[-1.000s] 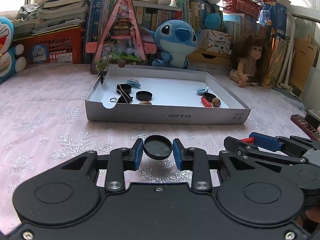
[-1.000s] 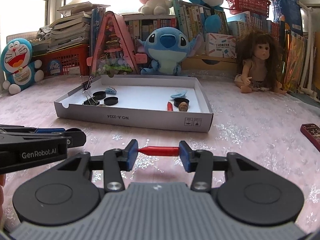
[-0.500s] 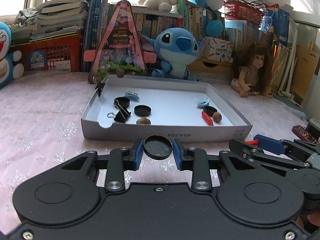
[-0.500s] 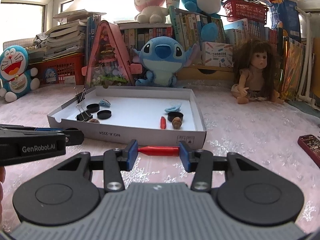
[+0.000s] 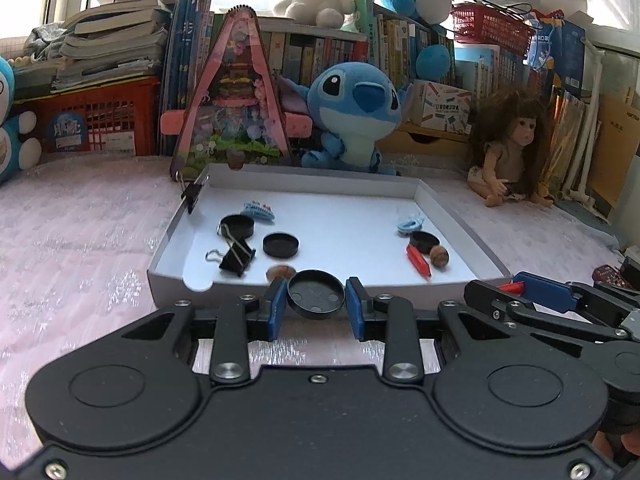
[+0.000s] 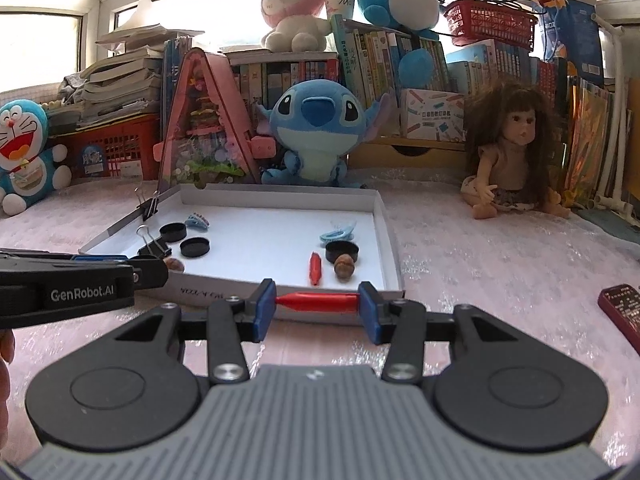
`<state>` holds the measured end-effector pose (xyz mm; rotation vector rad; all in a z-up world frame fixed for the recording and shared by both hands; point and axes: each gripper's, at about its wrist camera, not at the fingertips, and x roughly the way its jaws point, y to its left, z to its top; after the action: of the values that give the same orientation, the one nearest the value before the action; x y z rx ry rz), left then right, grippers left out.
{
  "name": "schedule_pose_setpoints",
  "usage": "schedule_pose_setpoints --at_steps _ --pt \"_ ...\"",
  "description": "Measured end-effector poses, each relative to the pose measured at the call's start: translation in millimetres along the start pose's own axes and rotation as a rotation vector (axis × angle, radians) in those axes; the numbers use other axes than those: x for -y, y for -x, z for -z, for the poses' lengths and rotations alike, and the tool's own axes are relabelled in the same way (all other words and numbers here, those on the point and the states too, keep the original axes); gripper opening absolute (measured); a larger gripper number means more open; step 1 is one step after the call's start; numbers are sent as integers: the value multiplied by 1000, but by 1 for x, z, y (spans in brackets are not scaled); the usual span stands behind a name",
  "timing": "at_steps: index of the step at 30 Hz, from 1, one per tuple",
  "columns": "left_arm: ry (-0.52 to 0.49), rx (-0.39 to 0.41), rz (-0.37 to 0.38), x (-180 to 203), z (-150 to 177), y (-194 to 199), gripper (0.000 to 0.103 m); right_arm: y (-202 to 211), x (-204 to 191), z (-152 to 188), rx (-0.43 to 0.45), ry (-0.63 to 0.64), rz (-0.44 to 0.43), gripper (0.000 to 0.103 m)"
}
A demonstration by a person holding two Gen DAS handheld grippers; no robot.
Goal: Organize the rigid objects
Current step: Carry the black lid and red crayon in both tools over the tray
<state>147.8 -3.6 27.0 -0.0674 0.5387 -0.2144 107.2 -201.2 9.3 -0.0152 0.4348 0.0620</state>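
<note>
The left gripper [image 5: 316,303] is holding a black cap [image 5: 316,294] edge to edge, its jaws drawn in narrow with both blue pads pressing on the rim. The right gripper [image 6: 317,306] is gripping a red crayon [image 6: 318,302] lengthwise, its jaws standing about half apart with a pad pressing on each end. Both are hovering over the pink bench [image 6: 460,264], just short of the near wall of the white tray [image 5: 172,276].

Inside the tray, near the front left, a nut [image 5: 281,271] is lying beside a black binder clip [image 5: 237,258], with a black lid [image 5: 281,244] and another black cap [image 5: 237,225] behind them and a blue hair clip [image 5: 259,212] farther back. On the right, a second red crayon [image 5: 418,261], a second nut [image 5: 439,256], a third black cap [image 5: 424,240] and a pale blue clip [image 5: 410,225] are sitting close together. Another binder clip [image 5: 193,196] is biting the tray's left wall.

Beyond the tray a blue plush toy [image 5: 354,116], a pink triangular case [image 5: 232,108] and a doll [image 5: 510,148] are sitting before the bookshelves [image 5: 320,52].
</note>
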Motion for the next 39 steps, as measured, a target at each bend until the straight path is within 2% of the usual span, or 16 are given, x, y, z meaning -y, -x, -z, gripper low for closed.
schedule_pose_setpoints --at_steps 7,19,26,29,36,39 --pt "14 16 -5 -4 -14 -16 30 -15 10 -12 9 -24 -18 50" --pt "23 18 11 -21 -53 -64 30 -59 17 -43 21 17 -41 50" --pt "71 19 -5 -23 -60 -99 30 -93 12 -55 8 17 -51 50" --pt "63 14 -16 -22 -62 -110 30 -104 12 -57 2 24 -62 50" --pt "-5 -27 -18 -26 -87 -130 30 -139 33 -80 -96 -30 -160 50" --pt "2 -61 -8 -31 -103 -142 30 -157 44 -91 -154 -67 -203 50"
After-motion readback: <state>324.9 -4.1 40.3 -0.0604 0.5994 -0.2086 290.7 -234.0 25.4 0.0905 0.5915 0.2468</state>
